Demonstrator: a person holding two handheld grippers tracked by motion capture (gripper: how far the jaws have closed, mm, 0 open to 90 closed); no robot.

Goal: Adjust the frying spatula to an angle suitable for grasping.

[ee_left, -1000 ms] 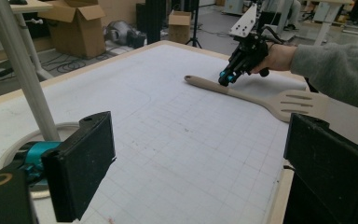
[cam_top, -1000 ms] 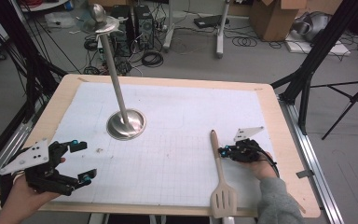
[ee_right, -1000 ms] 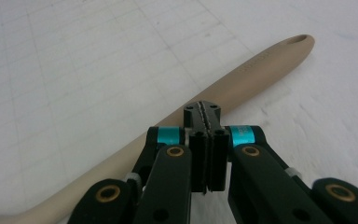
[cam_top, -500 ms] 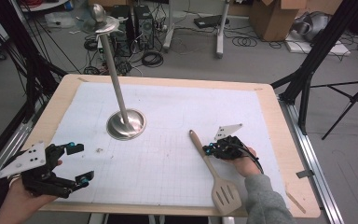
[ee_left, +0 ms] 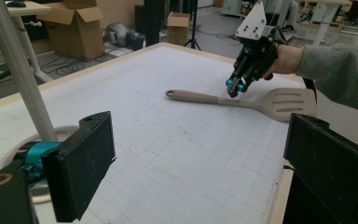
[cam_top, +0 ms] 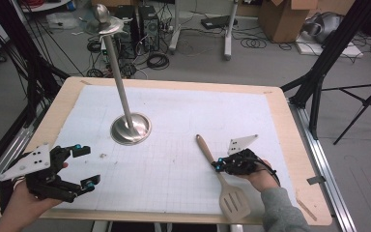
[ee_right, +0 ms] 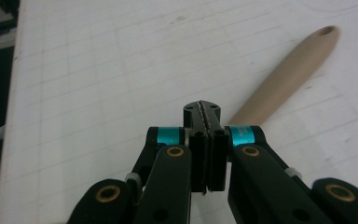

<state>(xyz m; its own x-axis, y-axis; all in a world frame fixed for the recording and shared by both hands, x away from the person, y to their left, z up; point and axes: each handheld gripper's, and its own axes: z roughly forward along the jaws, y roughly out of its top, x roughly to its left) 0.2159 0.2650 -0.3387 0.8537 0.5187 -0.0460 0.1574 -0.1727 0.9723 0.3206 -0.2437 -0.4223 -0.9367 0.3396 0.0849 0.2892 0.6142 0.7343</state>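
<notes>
**Spatula gripped at the handle, stand not yet reached**

From where I stand, the beige slotted spatula with the long rounded handle [cam_top: 220,179] lies flat on the white gridded mat [cam_top: 183,116] of the light wooden desk [cam_top: 290,125], down at about five o'clock from the mat's middle. Its slotted blade points toward the person, its handle end toward eleven o'clock. The right hand-held gripper [cam_top: 216,166] sits on the handle near its middle; in the right gripper view its jaws look pressed together, with the handle [ee_right: 284,74] running out from just beyond them, so I judge it is pinching the spatula there, though the contact itself is hidden.

The left hand-held gripper [cam_top: 86,166] hovers over the desk's edge at about eight o'clock, jaws spread wide and holding nothing, well apart from the spatula.

The tall shiny metal stand with a round base [cam_top: 130,128] rises near ten o'clock, its top carrying nothing that I can make out.

As I read it, the grasp is made but the spatula has not been lifted; carrying it off, perhaps to the stand, is all left to do.
</notes>
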